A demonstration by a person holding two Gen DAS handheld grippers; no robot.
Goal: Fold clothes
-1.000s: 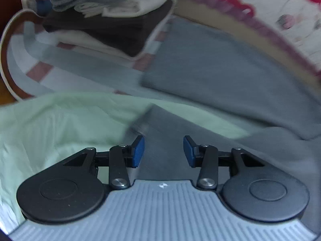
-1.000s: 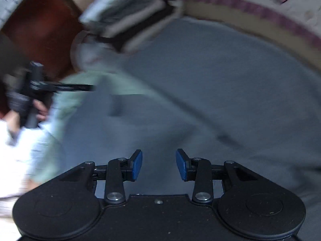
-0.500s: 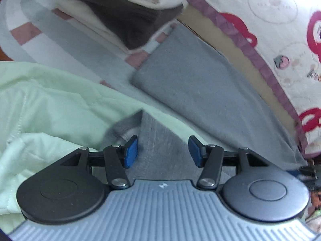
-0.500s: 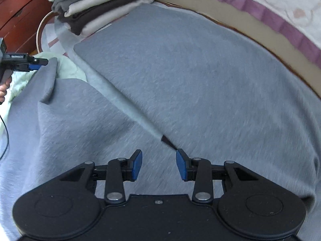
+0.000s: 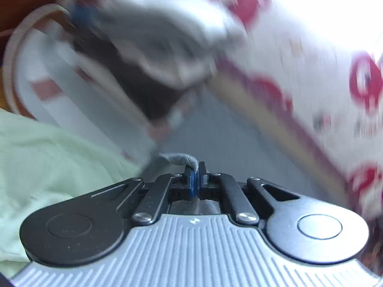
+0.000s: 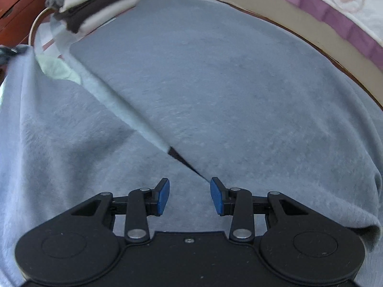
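Note:
A grey garment (image 6: 215,76) lies spread over the bed and fills most of the right wrist view, its left flap (image 6: 47,124) lifted toward the upper left. My left gripper (image 5: 195,179) is shut on a corner of that grey garment (image 5: 178,159); this view is blurred by motion. My right gripper (image 6: 189,195) hovers open just above the grey garment, near the point where two of its edges meet, with nothing between its fingers.
A stack of folded clothes (image 6: 100,2) sits at the far left on a striped mat (image 6: 55,40). A pale green garment (image 5: 47,162) lies at the left. A patterned white-and-red bedcover (image 5: 323,76) and its purple border (image 6: 335,16) run along the right.
My left gripper has closed on the corner of the grey garment and is moving fast, lifting the flap. The right gripper has stayed open over nearly the same spot.

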